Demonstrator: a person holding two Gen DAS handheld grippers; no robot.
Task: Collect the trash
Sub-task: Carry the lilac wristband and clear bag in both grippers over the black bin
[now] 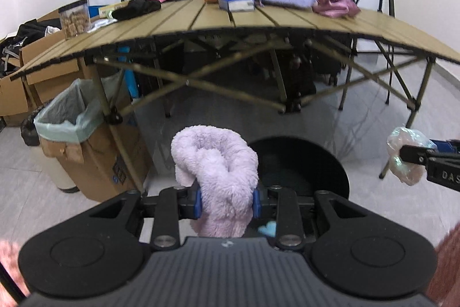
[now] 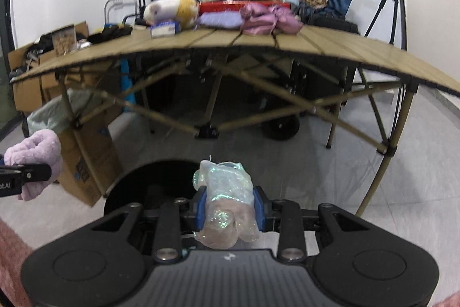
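Hand-held gripper (image 1: 227, 202) with fuzzy lilac cloth (image 1: 215, 171), folding table (image 1: 230, 19) ahead.

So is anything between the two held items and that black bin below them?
Nothing visible. The left gripper is shut on the fluffy lilac cloth and the right gripper on the crumpled plastic wrap; the black bin gapes just beyond both, with only bare floor around.

My left gripper (image 1: 227, 202) and right gripper (image 2: 230, 207) are matte black, with blue pads, silver screws, ribbed housings and two round discs each.
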